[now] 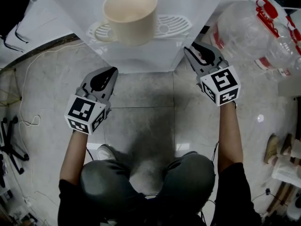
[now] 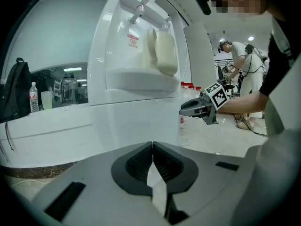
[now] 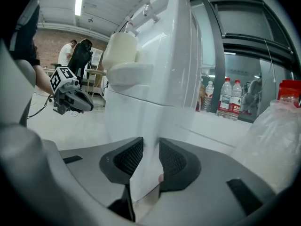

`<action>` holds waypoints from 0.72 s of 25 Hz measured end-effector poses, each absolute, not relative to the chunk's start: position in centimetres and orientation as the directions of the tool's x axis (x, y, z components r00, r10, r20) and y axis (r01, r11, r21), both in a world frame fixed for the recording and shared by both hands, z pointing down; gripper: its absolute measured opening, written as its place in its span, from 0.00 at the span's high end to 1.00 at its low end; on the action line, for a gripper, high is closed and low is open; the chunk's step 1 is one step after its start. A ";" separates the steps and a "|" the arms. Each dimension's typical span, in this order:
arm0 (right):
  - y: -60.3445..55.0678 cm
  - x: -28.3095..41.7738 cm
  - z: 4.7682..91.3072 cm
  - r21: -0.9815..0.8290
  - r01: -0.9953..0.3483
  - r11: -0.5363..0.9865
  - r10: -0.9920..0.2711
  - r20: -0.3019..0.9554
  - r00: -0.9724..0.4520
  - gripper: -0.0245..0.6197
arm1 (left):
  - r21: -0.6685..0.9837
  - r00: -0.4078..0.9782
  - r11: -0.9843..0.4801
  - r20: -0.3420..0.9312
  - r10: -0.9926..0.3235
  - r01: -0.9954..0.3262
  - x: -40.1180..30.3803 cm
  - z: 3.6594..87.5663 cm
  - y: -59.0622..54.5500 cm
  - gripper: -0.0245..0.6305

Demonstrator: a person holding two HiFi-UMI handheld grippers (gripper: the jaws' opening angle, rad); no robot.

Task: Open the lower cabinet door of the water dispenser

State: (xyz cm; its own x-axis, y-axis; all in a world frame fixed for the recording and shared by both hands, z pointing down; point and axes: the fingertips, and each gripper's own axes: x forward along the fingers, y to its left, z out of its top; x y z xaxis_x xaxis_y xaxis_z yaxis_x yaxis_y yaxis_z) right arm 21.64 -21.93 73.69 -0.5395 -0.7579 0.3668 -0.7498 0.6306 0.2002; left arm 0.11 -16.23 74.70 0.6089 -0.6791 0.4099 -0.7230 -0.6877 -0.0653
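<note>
The white water dispenser's lower cabinet door (image 1: 141,62) faces me, below a drip tray (image 1: 171,25) that carries a cream mug (image 1: 130,14). My right gripper (image 1: 188,48) is at the door's right corner. In the right gripper view its jaws (image 3: 150,147) straddle the door's white edge (image 3: 141,173), and both pads lie against it. My left gripper (image 1: 112,71) hovers just short of the door's left part. It is shut with nothing between its tips (image 2: 153,147), and the door (image 2: 136,126) stands a little ahead of it.
A big clear water jug (image 1: 244,29) with a red cap lies on the floor right of the dispenser. Shoes (image 1: 277,147) lie further right and a thin cable (image 1: 33,121) runs at the left. My knees (image 1: 141,182) are just below the grippers.
</note>
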 end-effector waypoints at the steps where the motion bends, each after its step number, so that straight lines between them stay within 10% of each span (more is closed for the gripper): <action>1: -22.0 21.6 73.7 0.202 -0.751 0.629 -0.761 0.359 -0.541 0.77 | -0.066 0.608 -0.688 0.412 -0.678 -0.723 0.0 74.7 -16.1 0.94; 10: -22.8 19.9 71.7 0.104 -0.740 0.664 -0.735 0.271 -0.621 0.48 | -0.062 0.595 -0.678 0.425 -0.682 -0.732 -1.1 74.9 -15.7 0.94; 18: -22.3 20.3 71.7 0.129 -0.803 0.582 -0.800 0.270 -0.536 0.59 | -0.057 0.620 -0.711 0.444 -0.646 -0.700 0.0 75.5 -15.6 0.94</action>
